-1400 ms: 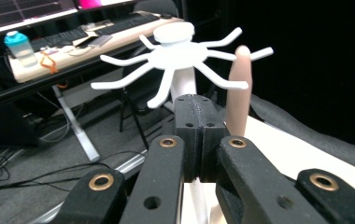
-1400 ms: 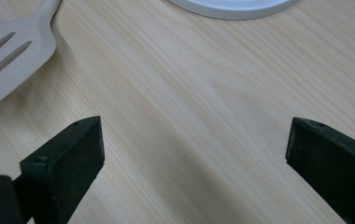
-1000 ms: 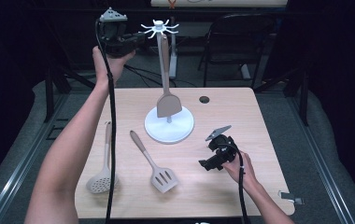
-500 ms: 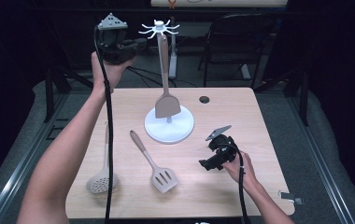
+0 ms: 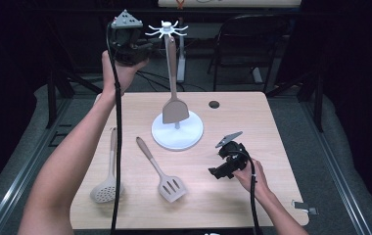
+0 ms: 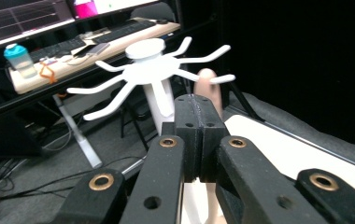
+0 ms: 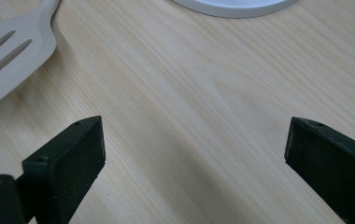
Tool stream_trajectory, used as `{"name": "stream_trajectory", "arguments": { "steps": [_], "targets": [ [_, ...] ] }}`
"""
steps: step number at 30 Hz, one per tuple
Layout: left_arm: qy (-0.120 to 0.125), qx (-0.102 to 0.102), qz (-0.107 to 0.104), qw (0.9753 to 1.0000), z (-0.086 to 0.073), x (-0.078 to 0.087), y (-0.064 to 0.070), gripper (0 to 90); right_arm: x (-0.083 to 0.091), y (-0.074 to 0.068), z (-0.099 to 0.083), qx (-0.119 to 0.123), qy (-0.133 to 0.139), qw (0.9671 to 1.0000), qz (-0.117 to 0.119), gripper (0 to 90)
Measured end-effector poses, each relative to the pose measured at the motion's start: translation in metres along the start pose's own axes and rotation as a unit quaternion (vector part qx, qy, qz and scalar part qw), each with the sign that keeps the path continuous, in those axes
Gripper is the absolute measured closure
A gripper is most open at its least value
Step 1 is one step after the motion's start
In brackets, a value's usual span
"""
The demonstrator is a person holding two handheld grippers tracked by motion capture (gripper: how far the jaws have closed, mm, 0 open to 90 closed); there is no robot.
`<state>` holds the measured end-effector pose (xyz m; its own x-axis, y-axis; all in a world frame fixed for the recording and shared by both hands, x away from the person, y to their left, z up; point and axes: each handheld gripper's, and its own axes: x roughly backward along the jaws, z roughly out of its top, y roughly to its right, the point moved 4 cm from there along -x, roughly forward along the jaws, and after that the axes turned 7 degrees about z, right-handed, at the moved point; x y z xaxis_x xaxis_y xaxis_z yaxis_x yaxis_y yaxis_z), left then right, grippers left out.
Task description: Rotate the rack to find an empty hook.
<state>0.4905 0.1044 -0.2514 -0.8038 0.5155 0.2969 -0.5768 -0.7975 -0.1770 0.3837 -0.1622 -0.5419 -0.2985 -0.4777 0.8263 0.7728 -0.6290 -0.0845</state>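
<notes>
Bright table, dark, perhaps underexposed surroundings

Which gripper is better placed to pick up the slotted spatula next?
Right: the right gripper rests open on the table beside the slotted spatula; the left gripper is shut, up at the rack's hooks.

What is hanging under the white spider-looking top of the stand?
A solid spatula hangs from the rack top, blade down above the round white base. The hook holding it can't be made out.

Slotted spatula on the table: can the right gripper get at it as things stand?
Probably yes. The right gripper sits open just beside the slotted spatula, and only bare table lies between them; the stand's base is off to the side.
</notes>
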Motion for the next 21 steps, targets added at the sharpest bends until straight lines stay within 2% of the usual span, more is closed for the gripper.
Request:
{"name": "stream_trajectory", "arguments": {
  "steps": [1,4,5,7,8,11,13,14,19,20,21],
  "targets": [
    [0.0,0.001,-0.001,1.0,0.0,0.0,-0.001,90.0,-0.001,0.0,0.0,-0.004,0.006,1.0,-0.001,4.8],
    [0.0,0.003,0.001,1.0,-0.001,-0.001,-0.003,90.0,-0.001,0.0,0.0,-0.001,-0.001,1.0,-0.002,4.8],
    [0.0,0.005,0.003,1.0,-0.001,-0.002,-0.003,90.0,-0.002,0.0,0.0,-0.006,0.006,1.0,-0.001,4.8],
    [0.0,0.007,0.004,1.0,0.0,-0.003,-0.005,90.0,0.0,0.0,0.0,0.0,-0.002,1.0,0.0,4.8],
    [0.001,0.008,0.005,1.0,0.0,-0.003,-0.005,90.0,-0.001,-0.001,0.0,-0.008,0.006,1.0,0.001,4.8],
    [-0.001,0.009,0.01,0.9999,0.0,-0.004,-0.007,90.0,-0.001,0.0,0.0,-0.004,-0.005,1.0,0.001,4.9],
    [-0.001,0.009,0.011,0.9999,0.0,-0.005,-0.008,90.0,-0.001,0.0,0.0,-0.005,-0.005,1.0,0.002,5.0],
    [-0.001,0.012,0.012,0.9999,0.001,-0.005,-0.009,90.0,-0.001,-0.001,0.0,-0.009,0.003,1.0,0.001,5.0],
    [-0.003,0.018,0.02,0.9996,-0.001,-0.007,-0.015,90.0,0.0,-0.001,-0.001,-0.005,-0.005,1.0,0.003,5.1],
    [-0.004,0.019,0.02,0.9996,-0.002,-0.008,-0.016,90.0,-0.001,-0.002,-0.001,-0.01,0.003,0.9999,0.004,5.1],
    [-0.004,0.021,0.021,0.9996,-0.002,-0.008,-0.017,90.0,-0.001,-0.001,-0.001,-0.007,-0.006,0.9999,0.004,5.1]
  ]
}}
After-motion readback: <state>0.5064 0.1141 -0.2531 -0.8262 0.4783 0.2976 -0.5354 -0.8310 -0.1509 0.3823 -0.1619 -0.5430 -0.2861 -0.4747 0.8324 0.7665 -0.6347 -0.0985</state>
